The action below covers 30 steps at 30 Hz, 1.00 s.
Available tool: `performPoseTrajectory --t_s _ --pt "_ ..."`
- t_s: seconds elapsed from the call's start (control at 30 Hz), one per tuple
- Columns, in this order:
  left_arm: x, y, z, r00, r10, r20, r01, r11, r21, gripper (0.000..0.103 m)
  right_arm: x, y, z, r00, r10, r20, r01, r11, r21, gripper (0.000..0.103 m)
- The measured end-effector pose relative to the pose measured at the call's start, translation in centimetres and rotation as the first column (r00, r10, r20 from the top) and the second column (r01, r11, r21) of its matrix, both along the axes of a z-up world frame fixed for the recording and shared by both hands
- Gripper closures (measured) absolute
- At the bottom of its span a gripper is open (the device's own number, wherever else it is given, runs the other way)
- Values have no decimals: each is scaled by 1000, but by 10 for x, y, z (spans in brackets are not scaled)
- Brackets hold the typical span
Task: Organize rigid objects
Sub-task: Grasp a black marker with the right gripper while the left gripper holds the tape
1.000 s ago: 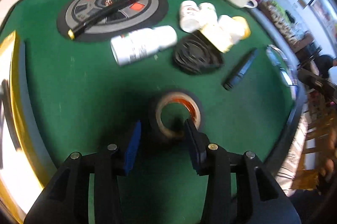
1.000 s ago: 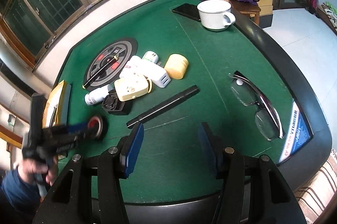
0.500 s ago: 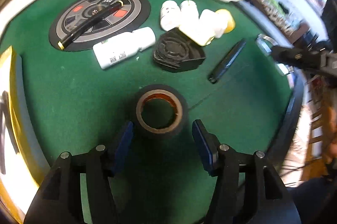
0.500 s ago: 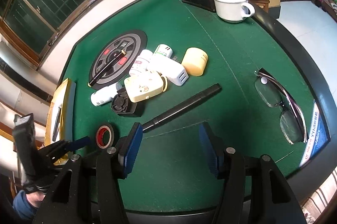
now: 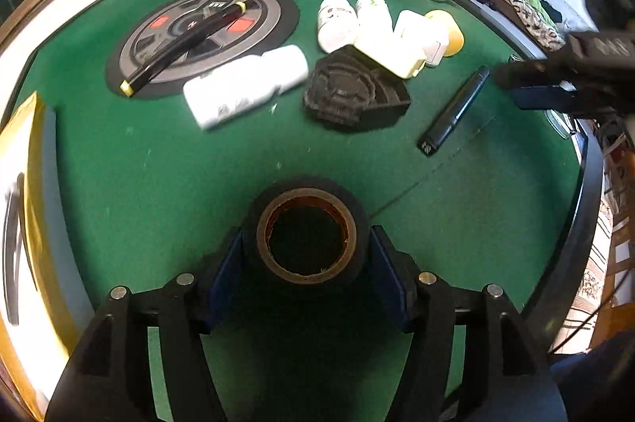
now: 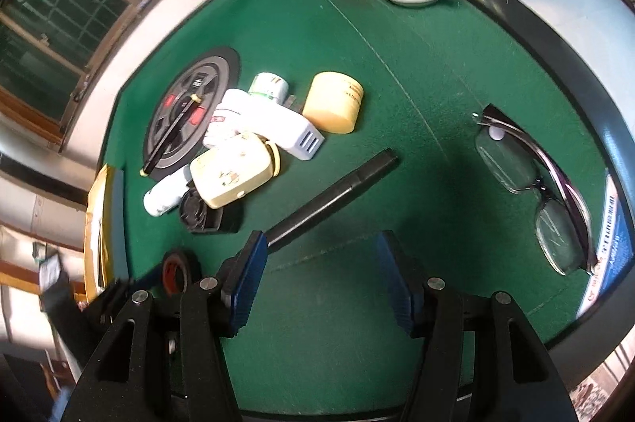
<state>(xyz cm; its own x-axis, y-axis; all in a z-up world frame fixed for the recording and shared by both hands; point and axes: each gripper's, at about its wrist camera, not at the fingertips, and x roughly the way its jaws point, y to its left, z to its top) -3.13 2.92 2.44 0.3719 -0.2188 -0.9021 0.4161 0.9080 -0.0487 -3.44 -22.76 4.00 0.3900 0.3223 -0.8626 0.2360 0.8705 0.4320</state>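
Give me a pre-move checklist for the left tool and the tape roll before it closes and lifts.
1. Tape roll sits between the left tool's fingers: ok.
2. Pads touching the roll's sides: cannot tell; they look very close.
3. Roll lies flat on the green table, hole up: ok.
4. Roll stands apart from the black fan and black marker: ok.
5. Right tool open, holding nothing, away from the roll: ok.
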Motion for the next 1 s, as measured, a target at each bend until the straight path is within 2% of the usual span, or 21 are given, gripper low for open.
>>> performPoseTrajectory --t_s 0.07,0.2,0.33,0.4,0.43,0.47,0.63,0.77,0.93,1.0 --pt "-4 3 0 1000 3 2 -3 1000 2 42 12 4 -7 999 -8 -39 9 1000 19 51" --pt "-9 8 0 1000 11 3 -11 1000 7 42 29 14 -21 992 -26 -122 27 1000 -1 51" --pt "-9 11 0 1000 21 1 -21 1000 3 42 43 39 -19 989 26 -144 -48 986 -157 49" --pt "-8 11 0 1000 25 -3 -25 1000 2 42 42 47 -17 989 61 -137 -90 971 -220 58" --pt "-8 11 0 1000 26 -4 -26 1000 2 42 38 47 -15 989 71 -133 -102 966 -239 67" --pt "-7 10 0 1000 26 -4 -26 1000 3 42 36 46 -14 988 78 -134 -109 964 -241 77" --pt "-1 9 -1 999 32 -6 -32 999 12 42 7 23 -10 985 96 -142 -121 975 -184 89" --pt "3 3 -2 1000 23 15 -24 999 39 41 -18 11 -10 985 110 -131 -131 977 -167 89" --pt "5 3 -1 999 32 22 -33 999 21 42 -33 6 -9 987 112 -116 -129 981 -147 89" --pt "3 5 1 999 35 19 -35 999 -16 42 -39 2 -7 989 110 -102 -122 986 -116 89"
